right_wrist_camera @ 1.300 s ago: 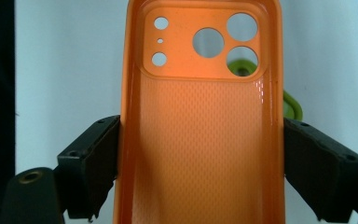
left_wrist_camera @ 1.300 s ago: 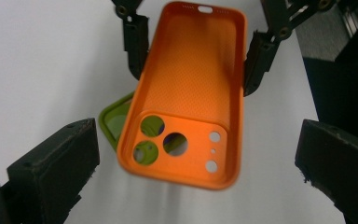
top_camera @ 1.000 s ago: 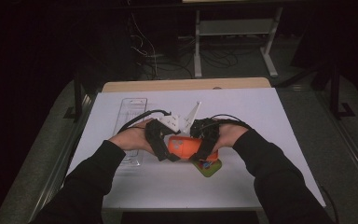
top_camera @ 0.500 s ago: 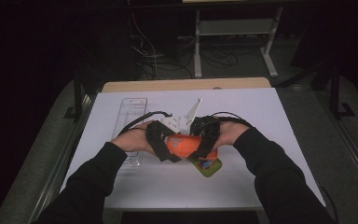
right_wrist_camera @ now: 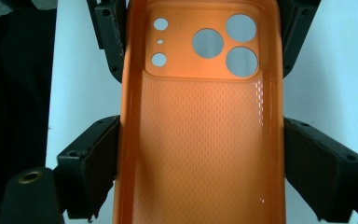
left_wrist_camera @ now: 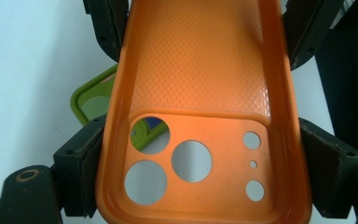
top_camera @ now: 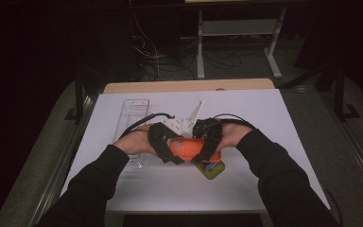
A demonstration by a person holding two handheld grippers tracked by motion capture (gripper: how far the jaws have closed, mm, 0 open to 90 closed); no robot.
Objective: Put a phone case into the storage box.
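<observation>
Now both grippers pinch the orange phone case (top_camera: 185,147) at frame centre, held off the table (top_camera: 274,123). Left gripper (left_wrist_camera: 198,163) has just been closing; its jaws press the camera-cutout end. Right gripper (right_wrist_camera: 200,163) clamps the plain end (pads on both long edges). Likely next: seat it on something, so keep both grips square, don't twist. Green item (top_camera: 213,168) lies right beneath, clear tray (top_camera: 131,113) left of centre. Neither blocks the hands.
</observation>
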